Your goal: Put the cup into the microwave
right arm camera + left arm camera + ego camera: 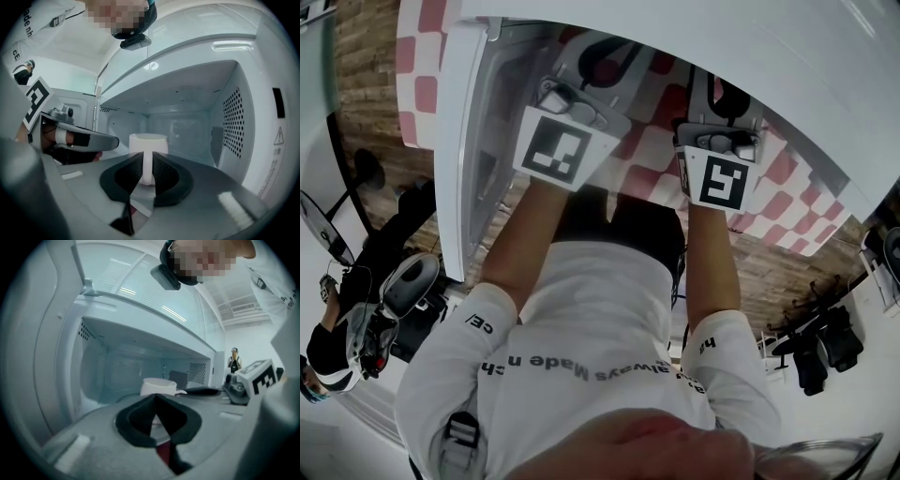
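The microwave [197, 42] stands open, its door [455, 159] swung out on the left; both grippers reach into the opening side by side. The left gripper [156, 397] is just at the mouth of the oven – its black jaws are closed tip to tip with nothing between them; the cup shows a little beyond them. The white cup [148, 143] is upright inside the oven, near the middle, handle toward the person; whether it rests on the floor there is hidden. The right gripper [147, 165] has its jaws clamped on that handle – one pad on either side; the perforated wall [233, 122] lies to its right.
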